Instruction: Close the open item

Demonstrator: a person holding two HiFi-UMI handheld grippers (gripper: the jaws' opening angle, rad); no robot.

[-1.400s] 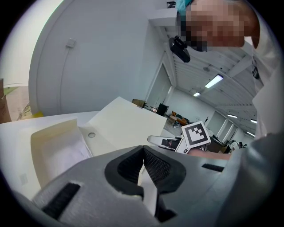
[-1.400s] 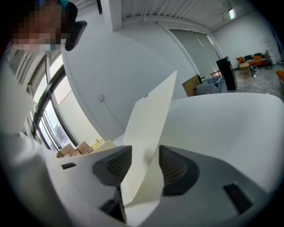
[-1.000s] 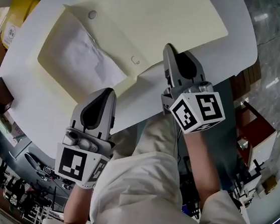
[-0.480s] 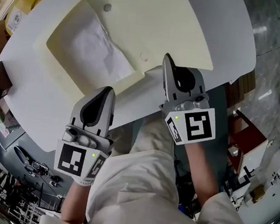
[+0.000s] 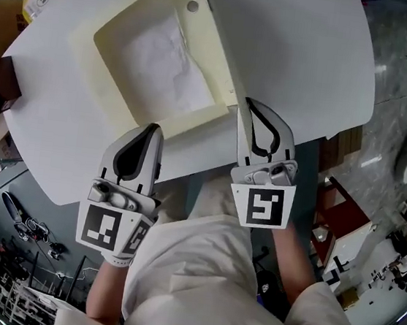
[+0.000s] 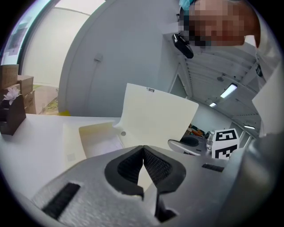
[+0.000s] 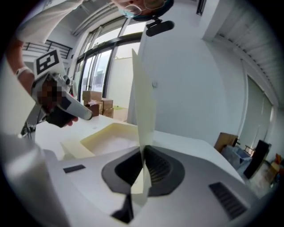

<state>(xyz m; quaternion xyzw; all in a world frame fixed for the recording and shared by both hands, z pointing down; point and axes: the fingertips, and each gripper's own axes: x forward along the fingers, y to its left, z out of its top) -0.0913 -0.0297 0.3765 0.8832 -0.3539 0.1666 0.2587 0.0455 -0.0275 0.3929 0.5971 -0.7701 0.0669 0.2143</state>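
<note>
With its jaws clamped on the free edge of the flat cream hinged lid (image 7: 144,106), the right hand-held gripper (image 7: 143,153) is swinging it from flat on the round white worktop (image 5: 312,54) to upright beside the shallow cream box (image 5: 82,39), about halfway to closing, while the left hand-held gripper (image 6: 143,147) is hovering nearby, jaws together and empty.

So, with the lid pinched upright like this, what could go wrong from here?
The right gripper pinches only the thin edge of the upright lid; it might slip out and the lid drop uncontrolled.
The cream box sits unheld on the table, the left gripper shut and empty near it, so swinging the lid could drag the box.
</note>
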